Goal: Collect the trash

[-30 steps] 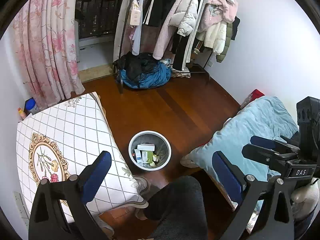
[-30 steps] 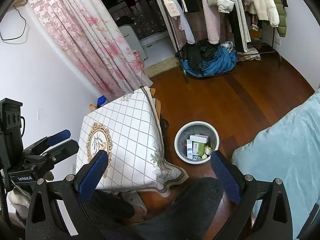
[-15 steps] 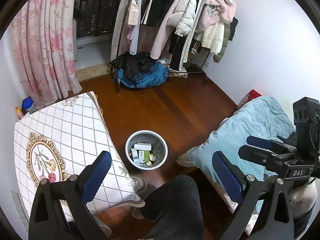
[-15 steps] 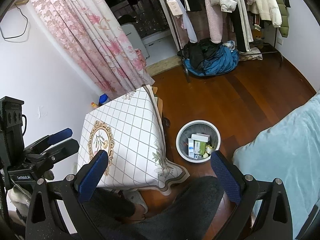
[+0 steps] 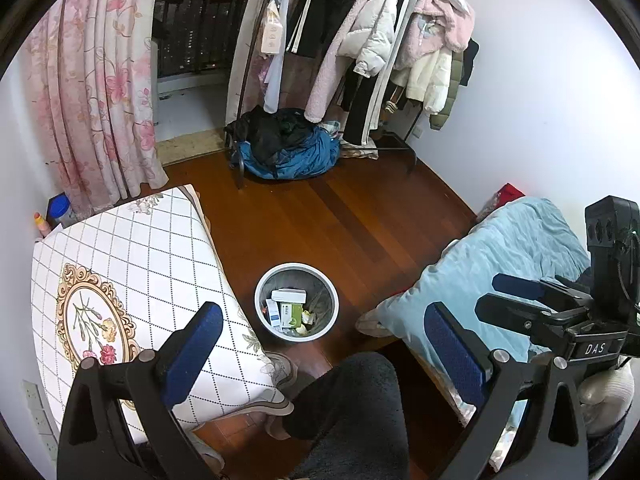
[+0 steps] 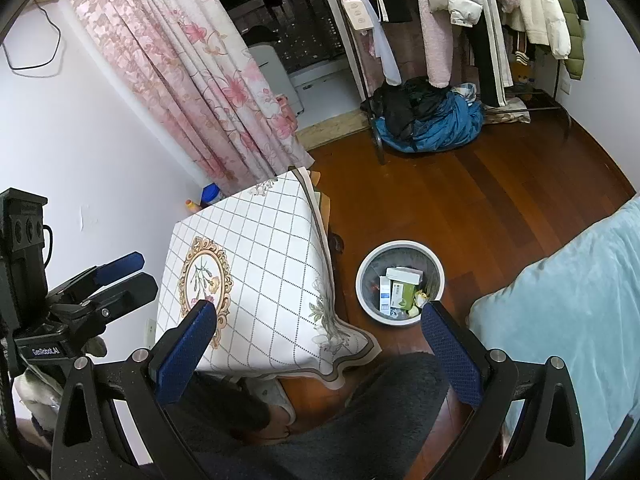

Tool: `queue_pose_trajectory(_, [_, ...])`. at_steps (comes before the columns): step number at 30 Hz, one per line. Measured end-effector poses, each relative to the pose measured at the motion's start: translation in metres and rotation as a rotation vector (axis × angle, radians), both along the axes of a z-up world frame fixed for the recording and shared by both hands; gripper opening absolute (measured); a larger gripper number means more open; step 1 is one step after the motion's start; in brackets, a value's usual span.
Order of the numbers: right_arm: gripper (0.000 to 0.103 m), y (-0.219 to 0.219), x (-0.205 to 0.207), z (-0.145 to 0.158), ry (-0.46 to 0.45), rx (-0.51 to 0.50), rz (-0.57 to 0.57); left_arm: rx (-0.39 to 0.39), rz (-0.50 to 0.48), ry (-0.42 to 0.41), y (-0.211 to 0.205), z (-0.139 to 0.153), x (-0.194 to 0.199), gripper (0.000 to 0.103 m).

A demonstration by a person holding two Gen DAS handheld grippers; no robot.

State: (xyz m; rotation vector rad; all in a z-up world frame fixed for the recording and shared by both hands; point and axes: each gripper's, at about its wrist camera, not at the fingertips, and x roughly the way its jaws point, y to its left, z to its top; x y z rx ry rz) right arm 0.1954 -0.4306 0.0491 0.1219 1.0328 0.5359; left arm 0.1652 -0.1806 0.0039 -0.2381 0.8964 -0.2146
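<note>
A round grey trash bin (image 5: 296, 268) stands on the wooden floor between the table and the bed. In it lie a white box (image 5: 289, 295), a green box (image 5: 291, 314) and other small scraps. My left gripper (image 5: 323, 312) hangs high above the bin, open and empty. My right gripper (image 6: 318, 312) is also open and empty, high over the table's corner, with the bin (image 6: 400, 245) just inside its right finger. Each gripper shows in the other's view: the right gripper (image 5: 516, 298) over the bed, the left gripper (image 6: 120, 276) by the wall.
A table under a checked cloth (image 5: 140, 256) stands left of the bin and a bed with a blue blanket (image 5: 508, 248) to its right. A person's knee in dark trousers (image 5: 352, 408) fills the foreground. A clothes rack and a heap of clothes (image 5: 288, 152) stand at the back wall.
Both views have drifted only slightly. The bin and its contents have not moved, and both grippers stay open with nothing in them.
</note>
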Motion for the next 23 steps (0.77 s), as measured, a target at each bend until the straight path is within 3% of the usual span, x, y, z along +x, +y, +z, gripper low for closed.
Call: queue_pose_trajectory(23, [0.103, 0.0029, 0.0029, 0.0017, 0.012, -0.005, 0.022, -0.013, -0.01, -0.002, 0.001, -0.0048, -0.0039, 0.103])
